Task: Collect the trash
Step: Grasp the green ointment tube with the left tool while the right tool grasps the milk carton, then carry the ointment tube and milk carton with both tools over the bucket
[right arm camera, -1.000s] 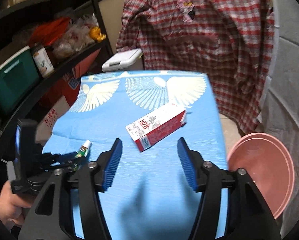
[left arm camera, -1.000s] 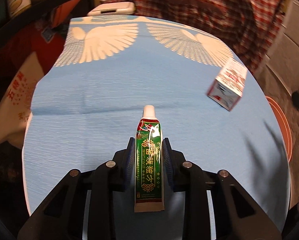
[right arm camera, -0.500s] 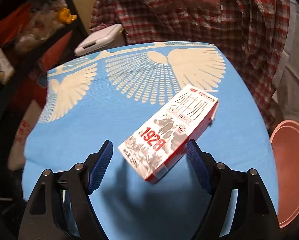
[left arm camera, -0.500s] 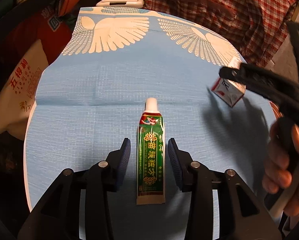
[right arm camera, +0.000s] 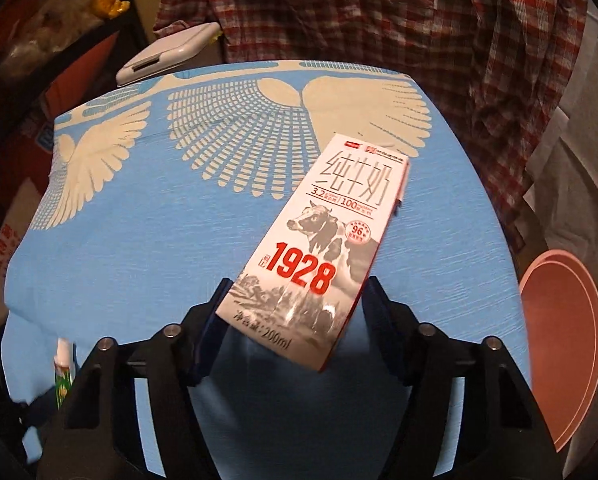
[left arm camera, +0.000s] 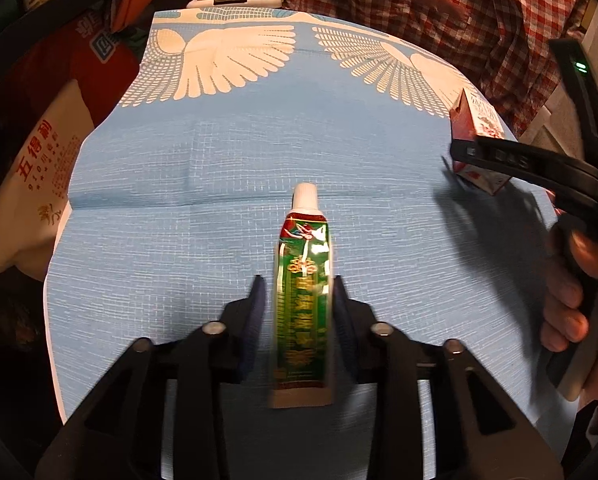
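Note:
A green tube (left arm camera: 305, 300) with a white cap lies on the blue cloth-covered table (left arm camera: 203, 184), lengthwise between the fingers of my left gripper (left arm camera: 299, 292). The jaws stand close on both sides of it with a narrow gap on the left, so it counts as open. A white and red milk carton (right arm camera: 319, 264) marked 1928 lies tilted on the table. My right gripper (right arm camera: 299, 296) has closed its blue pads against the carton's near end. The carton (left arm camera: 477, 140) and right gripper also show at the right in the left wrist view. The tube (right arm camera: 63, 372) shows at lower left in the right wrist view.
A pink round bin (right arm camera: 559, 344) stands off the table's right edge. A plaid shirt (right arm camera: 379, 12) hangs behind the table. A white flat box (right arm camera: 167, 52) sits past the far edge. Shelves with bags and a printed sack (left arm camera: 39, 176) are on the left.
The left jaws were shut on the tube, opened wide, and have narrowed around it again. The right gripper moved forward to the carton and closed on its near end.

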`<state>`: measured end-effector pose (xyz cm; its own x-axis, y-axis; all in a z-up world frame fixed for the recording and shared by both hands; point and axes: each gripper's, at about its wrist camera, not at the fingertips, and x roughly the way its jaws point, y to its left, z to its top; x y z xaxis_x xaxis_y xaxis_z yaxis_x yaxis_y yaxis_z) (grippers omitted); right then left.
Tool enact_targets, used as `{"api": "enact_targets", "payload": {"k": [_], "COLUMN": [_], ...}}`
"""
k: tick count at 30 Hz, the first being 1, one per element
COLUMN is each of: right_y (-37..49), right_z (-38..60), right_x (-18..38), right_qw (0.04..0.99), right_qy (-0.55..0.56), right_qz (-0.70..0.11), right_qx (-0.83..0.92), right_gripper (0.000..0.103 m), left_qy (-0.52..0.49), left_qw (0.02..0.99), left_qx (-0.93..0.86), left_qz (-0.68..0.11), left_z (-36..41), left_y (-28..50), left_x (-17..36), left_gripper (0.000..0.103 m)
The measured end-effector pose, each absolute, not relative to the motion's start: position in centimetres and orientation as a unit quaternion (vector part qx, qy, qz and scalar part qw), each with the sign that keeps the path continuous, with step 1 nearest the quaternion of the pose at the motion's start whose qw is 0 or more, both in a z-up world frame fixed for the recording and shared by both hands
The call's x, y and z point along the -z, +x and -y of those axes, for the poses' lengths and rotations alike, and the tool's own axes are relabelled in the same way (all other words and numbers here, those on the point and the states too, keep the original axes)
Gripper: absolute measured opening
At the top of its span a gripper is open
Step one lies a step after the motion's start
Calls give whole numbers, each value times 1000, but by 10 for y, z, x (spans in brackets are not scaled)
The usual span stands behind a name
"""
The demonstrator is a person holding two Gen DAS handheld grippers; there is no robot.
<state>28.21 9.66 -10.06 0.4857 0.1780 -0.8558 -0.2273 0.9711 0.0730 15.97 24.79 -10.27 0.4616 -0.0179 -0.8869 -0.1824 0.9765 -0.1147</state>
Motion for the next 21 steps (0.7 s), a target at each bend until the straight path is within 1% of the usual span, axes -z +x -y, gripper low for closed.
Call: {"api": "enact_targets", "payload": {"k": [3, 9, 21], "right_y": [271, 239, 190], "right_z": [-91, -75, -19], "right_x": [92, 71, 32], "right_qw": [867, 872, 879], "right_qy": [-40, -77, -86], "right_qz": [-477, -444, -412], "right_qx": [-140, -193, -223], "right_gripper": [56, 53, 52], "left_qy": [-96, -93, -93], "left_qw": [850, 853, 871], "left_qx": [-48, -45, -43], "left_qz": [-516, -511, -481], "left_z": [-248, -244, -232], "left_y": [159, 157, 142], "left_x": [102, 97, 65], "left_gripper": [27, 27, 27]}}
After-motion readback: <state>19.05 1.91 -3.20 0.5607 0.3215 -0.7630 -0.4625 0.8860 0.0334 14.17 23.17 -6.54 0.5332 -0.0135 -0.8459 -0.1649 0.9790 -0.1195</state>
